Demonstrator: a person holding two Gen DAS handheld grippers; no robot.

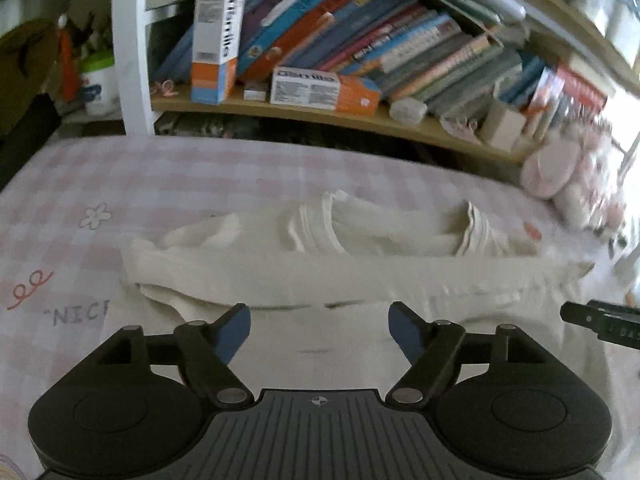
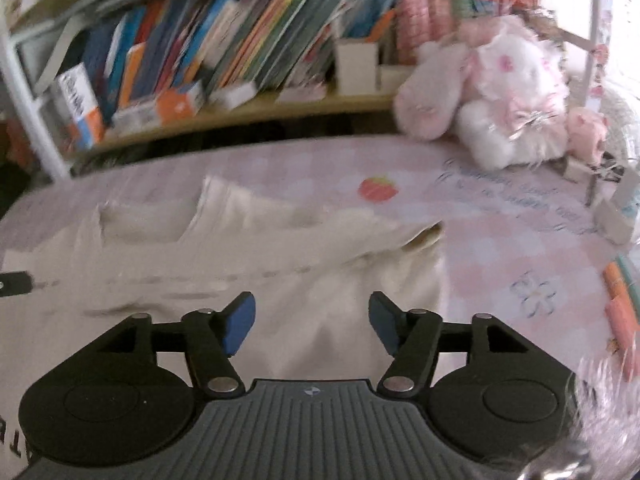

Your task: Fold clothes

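both grippers, left gripper and right gripper, gape wide and hold nothing above the cream garment at mid-frame on the pink checked sheet.

Soft daylight, glare at far right; right wrist view motion-blurred; fisheye edges bent.

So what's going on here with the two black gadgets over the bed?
A person is folding clothes using a hand-held claw in each hand. A cream garment lies partly folded on the pink checked bedsheet, with its sleeves lying on top. The left claw and the right claw both hover open above its near edge, gripping nothing. A plush toy sits by the bookshelf.
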